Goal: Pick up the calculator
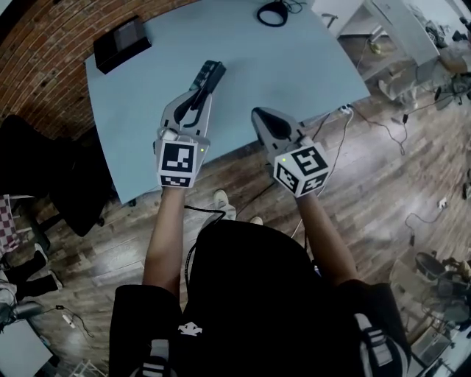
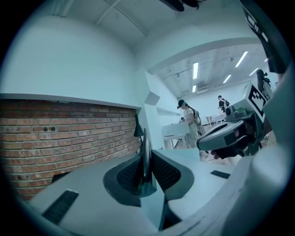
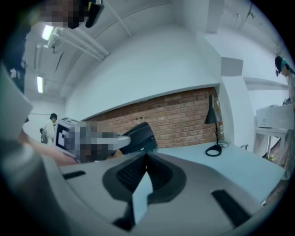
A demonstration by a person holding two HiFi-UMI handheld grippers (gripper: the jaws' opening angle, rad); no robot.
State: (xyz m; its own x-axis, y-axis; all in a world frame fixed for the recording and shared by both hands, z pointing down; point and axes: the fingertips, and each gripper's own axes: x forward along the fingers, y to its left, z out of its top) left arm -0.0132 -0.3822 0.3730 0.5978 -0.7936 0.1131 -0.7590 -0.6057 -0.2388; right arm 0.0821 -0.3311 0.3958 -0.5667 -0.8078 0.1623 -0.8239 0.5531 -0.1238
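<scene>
The pale blue counter [image 1: 294,66] stands on a wooden plank floor [image 1: 368,169], its far left corner close to a brick wall [image 1: 37,44]. A flat black box [image 1: 122,43] lies near that corner. At the far edge rests the round black base of a lamp [image 1: 272,12], its cord trailing beside it. Loose cables [image 1: 394,129] lie on the floor to the right.

Even bright indoor light; ceiling strips [image 2: 195,70] glare; fisheye edges warped, dark vignette corners.
</scene>
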